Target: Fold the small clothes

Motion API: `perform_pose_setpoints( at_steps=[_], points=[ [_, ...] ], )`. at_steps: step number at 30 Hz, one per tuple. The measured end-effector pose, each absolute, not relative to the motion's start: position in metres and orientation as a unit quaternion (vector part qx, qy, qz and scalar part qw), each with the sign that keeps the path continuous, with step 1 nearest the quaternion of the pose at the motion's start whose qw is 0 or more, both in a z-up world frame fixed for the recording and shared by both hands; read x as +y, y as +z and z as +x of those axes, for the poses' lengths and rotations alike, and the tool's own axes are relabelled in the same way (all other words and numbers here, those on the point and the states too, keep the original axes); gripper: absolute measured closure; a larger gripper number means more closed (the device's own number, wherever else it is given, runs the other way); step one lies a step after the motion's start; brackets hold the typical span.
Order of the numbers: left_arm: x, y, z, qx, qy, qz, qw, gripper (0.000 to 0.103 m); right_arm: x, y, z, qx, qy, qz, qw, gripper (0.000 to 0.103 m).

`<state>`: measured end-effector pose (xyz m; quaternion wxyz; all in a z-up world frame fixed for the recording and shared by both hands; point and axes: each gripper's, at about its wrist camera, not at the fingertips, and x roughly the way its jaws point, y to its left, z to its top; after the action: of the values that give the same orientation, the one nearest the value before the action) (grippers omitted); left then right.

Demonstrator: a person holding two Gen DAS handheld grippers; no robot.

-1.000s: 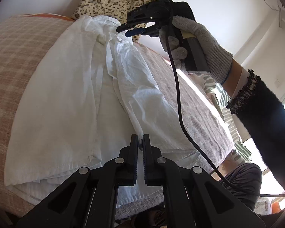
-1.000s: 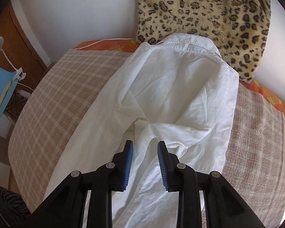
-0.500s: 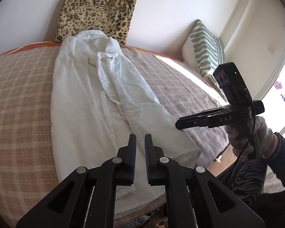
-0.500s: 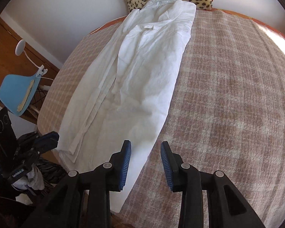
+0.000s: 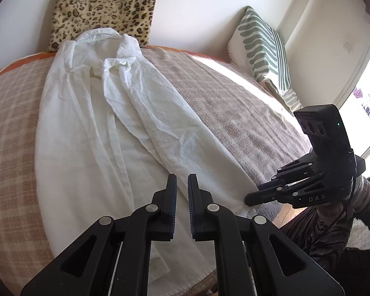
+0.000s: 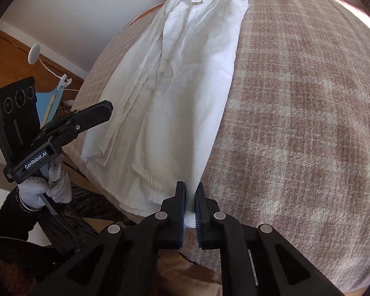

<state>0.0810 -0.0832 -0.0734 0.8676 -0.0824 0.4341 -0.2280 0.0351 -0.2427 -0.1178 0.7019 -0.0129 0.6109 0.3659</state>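
Closing right tongs (image 6: 190,203) pinch crumpled white shirt's (image 6: 180,79) hem — soft cotton.

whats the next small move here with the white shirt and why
Probably the left gripper should drop to the near-left hem corner of the white cotton shirt. The right gripper is closing on the near-right hem corner, cloth between its jaws, while the left gripper is shut on nothing above the hem. The shirt lies lengthwise on the checked beige blanket with its sides folded in, so both hem corners look needed to fold it toward the collar.
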Motion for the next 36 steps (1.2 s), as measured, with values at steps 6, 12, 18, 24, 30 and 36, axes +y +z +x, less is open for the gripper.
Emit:
perform_pose_setpoints(
  at_steps=[6,12,18,24,30,36],
  points=[
    [-0.083,-0.085,0.084,0.453,-0.225,-0.098,0.857,0.092,-0.234,-0.074,0.03,0.52,0.37,-0.073,0.766,0.069],
    [-0.078,-0.084,0.084,0.449,-0.218,-0.103,0.86,0.092,-0.204,-0.069,0.069,0.441,0.348,-0.121,0.818,0.079],
    [-0.07,-0.079,0.08,0.437,-0.215,-0.111,0.866,0.092,-0.178,-0.073,0.152,0.423,0.319,-0.103,0.842,0.083],
    [-0.037,-0.064,0.078,0.413,-0.184,-0.126,0.883,0.092,-0.145,-0.093,0.204,0.451,0.307,-0.102,0.832,0.083],
    [0.002,-0.051,0.086,0.403,-0.145,-0.124,0.895,0.092,-0.149,-0.112,0.18,0.487,0.328,-0.1,0.804,0.083],
    [0.023,-0.051,0.09,0.411,-0.124,-0.12,0.895,0.089,-0.173,-0.108,0.126,0.505,0.351,-0.102,0.782,0.083]
  ],
)
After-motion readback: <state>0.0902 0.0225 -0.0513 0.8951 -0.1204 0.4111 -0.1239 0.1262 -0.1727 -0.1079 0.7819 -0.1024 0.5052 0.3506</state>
